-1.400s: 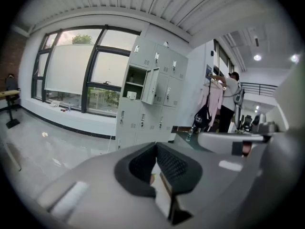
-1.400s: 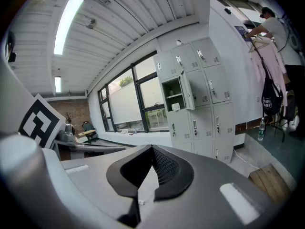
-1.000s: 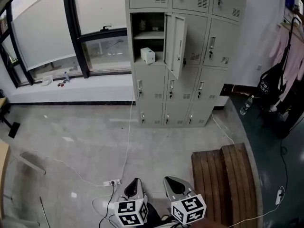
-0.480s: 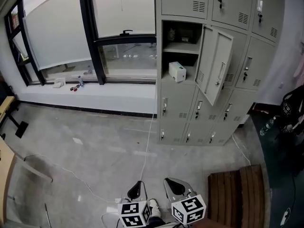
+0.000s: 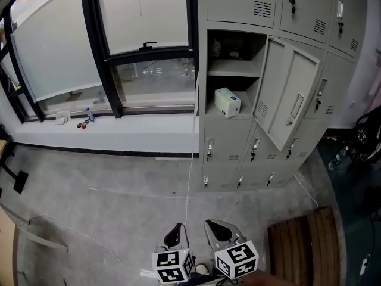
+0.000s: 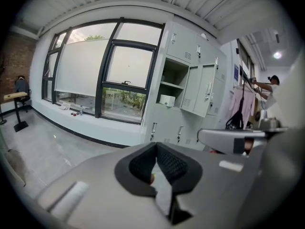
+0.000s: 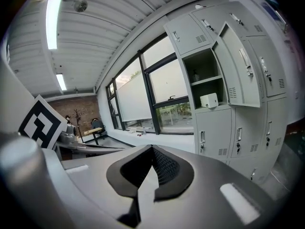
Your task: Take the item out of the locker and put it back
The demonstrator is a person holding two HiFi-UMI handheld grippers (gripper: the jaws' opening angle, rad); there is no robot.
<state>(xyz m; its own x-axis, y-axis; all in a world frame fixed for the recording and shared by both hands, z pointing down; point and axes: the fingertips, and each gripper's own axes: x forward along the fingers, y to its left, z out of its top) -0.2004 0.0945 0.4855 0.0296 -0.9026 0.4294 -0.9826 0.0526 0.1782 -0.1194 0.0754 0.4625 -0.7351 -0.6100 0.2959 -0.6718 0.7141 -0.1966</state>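
The grey locker bank [image 5: 309, 82] stands at the upper right of the head view. One compartment is open, its door [image 5: 292, 100] swung out to the right. A small white box [image 5: 227, 102] lies on that compartment's lower shelf, also seen as the white box [image 6: 167, 100] and the white box [image 7: 208, 100] in the gripper views. Both grippers hang low at the bottom edge, far from the locker. My left gripper [image 5: 174, 235] and right gripper [image 5: 219, 231] are shut with nothing held. The left gripper [image 6: 156, 146] and right gripper [image 7: 152, 149] show their jaws closed together.
A large black-framed window [image 5: 137, 40] with a sill holding small items [image 5: 86, 117] fills the left. A white cable [image 5: 188, 183] runs over the floor. A wooden bench [image 5: 297, 249] lies at the lower right. A black bag [image 5: 369, 137] and a bottle [image 5: 333, 158] stand beside the lockers.
The head view has come nearer to the lockers, which now look larger and sit further right. Both grippers stay shut at the bottom edge.
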